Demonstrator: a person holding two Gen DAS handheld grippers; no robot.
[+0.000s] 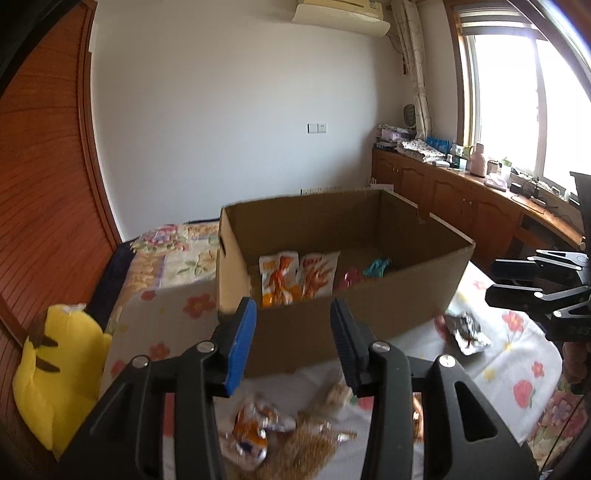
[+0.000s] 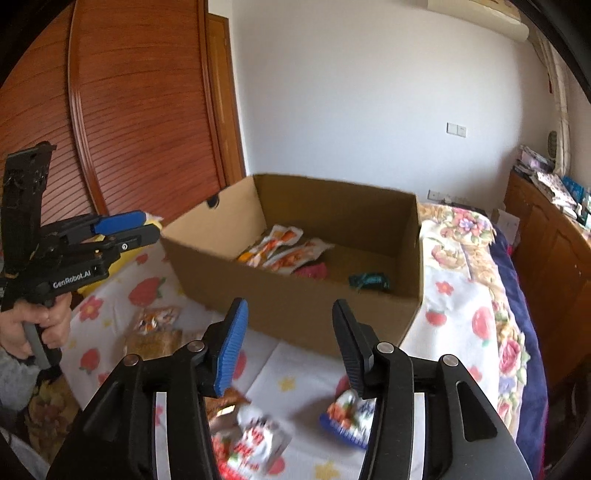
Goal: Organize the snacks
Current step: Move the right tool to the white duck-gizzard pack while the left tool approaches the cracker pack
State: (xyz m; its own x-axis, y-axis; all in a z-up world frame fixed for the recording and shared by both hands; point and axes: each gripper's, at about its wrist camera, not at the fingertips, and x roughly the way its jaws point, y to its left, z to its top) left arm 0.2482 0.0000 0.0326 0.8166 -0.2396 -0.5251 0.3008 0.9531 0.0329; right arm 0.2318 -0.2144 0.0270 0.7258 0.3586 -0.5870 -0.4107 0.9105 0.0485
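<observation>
Cardboard box [image 2: 295, 291] sits ahead on the bed [image 2: 461, 314]; loose snack packets [image 2: 255, 443] lie just below the right gripper [image 2: 290, 347], its fingers spread and empty, nearer than the left gripper [image 1: 293, 343], likewise spread.

Bedroom interior. A plain white wall [image 1: 229, 110] forms the far side, carrying a pale switch plate [image 1: 317, 127] and, high up, a cream air conditioner [image 1: 341, 14]. At left stands a reddish-brown louvred wooden wardrobe [image 2: 140, 110]. At right, a large window [image 1: 517, 99] admits bright daylight beside a gathered patterned curtain [image 1: 415, 74]; below it runs a row of low wooden cabinets [image 1: 443, 192] with a cluttered top. A bed with a floral cover [image 2: 465, 295] fills the near ground.
</observation>
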